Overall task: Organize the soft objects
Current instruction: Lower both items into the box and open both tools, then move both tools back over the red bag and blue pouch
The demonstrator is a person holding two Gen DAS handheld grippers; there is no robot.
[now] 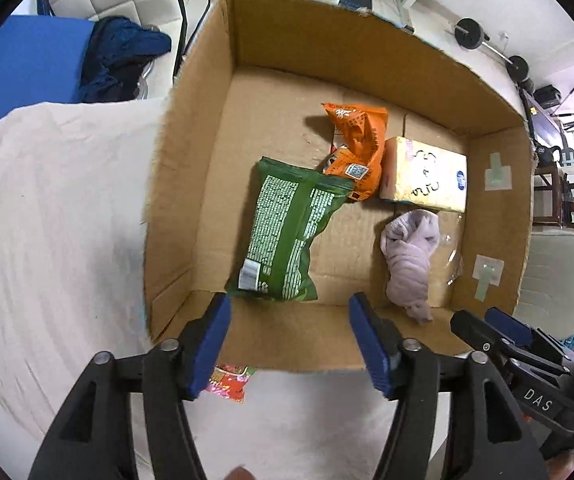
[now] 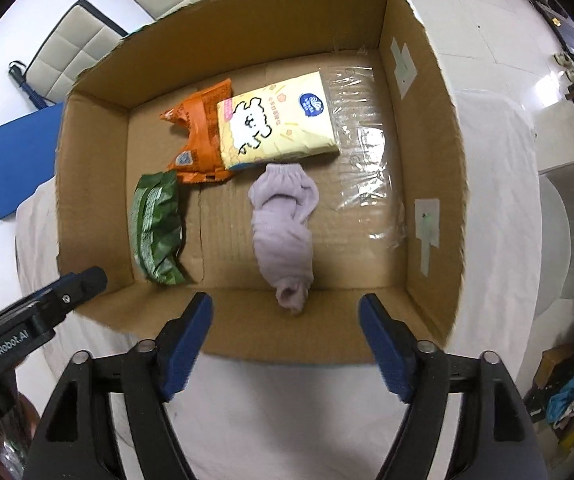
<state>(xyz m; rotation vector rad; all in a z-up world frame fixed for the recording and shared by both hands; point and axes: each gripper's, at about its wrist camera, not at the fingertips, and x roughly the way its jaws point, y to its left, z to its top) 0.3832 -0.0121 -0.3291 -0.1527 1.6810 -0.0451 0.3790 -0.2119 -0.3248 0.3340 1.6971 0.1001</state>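
An open cardboard box (image 1: 191,168) (image 2: 95,184) stands on a table with a white cloth. Inside lie a green snack bag (image 1: 287,232) (image 2: 157,228), an orange snack bag (image 1: 357,148) (image 2: 201,136), a yellow tissue pack (image 1: 423,170) (image 2: 277,120) and a lilac sock (image 1: 409,258) (image 2: 283,232). My left gripper (image 1: 289,308) is open and empty above the box's near wall, close to the green bag. My right gripper (image 2: 287,308) is open and empty above the near wall, just in front of the sock. A red patterned packet (image 1: 227,384) lies on the cloth outside the box, under the left gripper.
White cloth (image 1: 55,216) covers the table left of the box. A blue pad (image 1: 23,64) and dark blue clothing (image 1: 123,56) lie beyond the table at the left. Padded chairs (image 2: 71,56), weights (image 1: 471,32) and a grey chair (image 1: 555,276) stand around.
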